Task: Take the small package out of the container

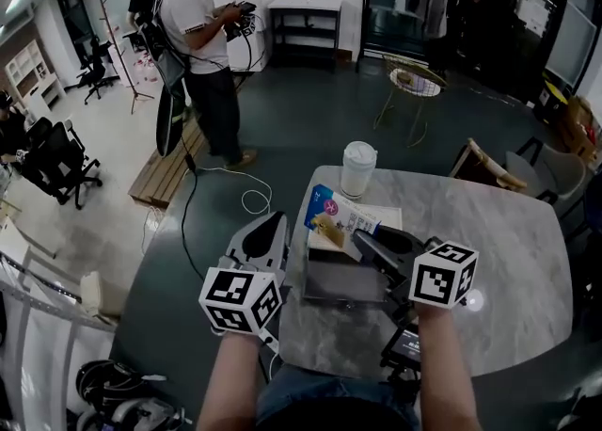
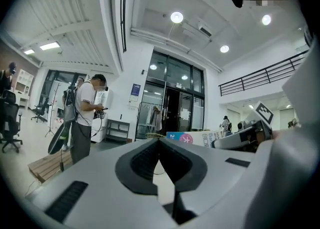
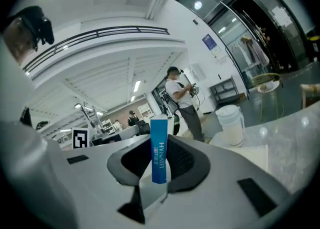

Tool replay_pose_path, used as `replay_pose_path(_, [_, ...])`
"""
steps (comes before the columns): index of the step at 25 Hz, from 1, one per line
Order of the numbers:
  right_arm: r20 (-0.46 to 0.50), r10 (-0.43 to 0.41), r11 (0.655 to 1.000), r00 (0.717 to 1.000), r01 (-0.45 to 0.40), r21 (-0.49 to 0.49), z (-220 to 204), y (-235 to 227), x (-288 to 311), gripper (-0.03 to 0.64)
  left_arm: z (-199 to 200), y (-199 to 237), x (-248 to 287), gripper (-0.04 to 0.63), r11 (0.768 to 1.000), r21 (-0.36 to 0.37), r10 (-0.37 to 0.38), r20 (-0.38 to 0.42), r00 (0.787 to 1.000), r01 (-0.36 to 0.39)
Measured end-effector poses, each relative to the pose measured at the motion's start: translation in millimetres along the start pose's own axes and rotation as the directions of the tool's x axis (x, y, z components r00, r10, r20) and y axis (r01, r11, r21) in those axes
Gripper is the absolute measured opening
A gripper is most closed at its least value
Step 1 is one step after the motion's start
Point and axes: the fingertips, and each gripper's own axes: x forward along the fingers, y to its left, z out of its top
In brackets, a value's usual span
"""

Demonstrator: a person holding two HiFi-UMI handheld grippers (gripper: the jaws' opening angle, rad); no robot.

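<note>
The small package [image 1: 337, 213], a blue and white box with a pink mark, is tilted above the table's left part, over a white sheet. My right gripper [image 1: 357, 235] is shut on its near end. In the right gripper view the package [image 3: 158, 153] stands as a narrow blue strip between the pads of the right gripper [image 3: 161, 138]. The dark grey container [image 1: 343, 280] lies flat on the table just in front of it. My left gripper [image 1: 272, 224] hangs left of the table edge, shut and holding nothing. The left gripper [image 2: 160, 141] view shows the package [image 2: 192, 137] off to the right.
A white lidded cup [image 1: 357, 167] stands at the marble table's [image 1: 508, 250] far left corner. A white sheet [image 1: 384, 218] lies under the package. On the floor beyond stand a person [image 1: 202, 53], a wooden pallet [image 1: 165, 170], cables and chairs [image 1: 412, 90].
</note>
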Motion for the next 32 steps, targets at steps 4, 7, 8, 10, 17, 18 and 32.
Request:
replay_pose_path(4, [0.09,-0.048,0.99,0.995,0.059,-0.125,14,-8,-13,0.094,5,-1,7,0.012,1.0,0.012,0.017,0.025,1.0,-0.018])
replay_pose_path(7, [0.151,-0.102,0.974,0.983,0.129,-0.184,22,-13,-28,0.094,8,-4,10,0.012,0.999,0.031,0.023,0.028,0.999,-0.024])
replay_pose_path(8, [0.164,-0.127,0.965,0.978,0.16,-0.209,24,-15,-34,0.094,9,-5,10,0.012,0.999,0.042,0.024,0.028,0.999,-0.025])
replay_pose_path(10, [0.176,-0.183,0.934,0.967,0.227,-0.275,26,-19,-45,0.094,13,-8,9,0.012,0.998,0.062,0.027,0.032,0.999,-0.029])
replay_pose_path(17, [0.222,-0.329,0.81,0.918,0.395,-0.433,38,-35,-81,0.094,12,-14,9,0.012,0.995,0.096,0.015,0.031,0.999,-0.018])
replay_pose_path(18, [0.248,-0.343,0.801,0.906,0.42,-0.427,43,-38,-89,0.094,13,-14,9,0.012,0.995,0.103,0.013,0.033,0.999,-0.016])
replay_pose_path(32, [0.469,-0.454,0.689,0.758,0.632,-0.355,66,-43,-153,0.097,48,7,-10,0.012,0.99,0.112,0.06,0.198,0.978,-0.084])
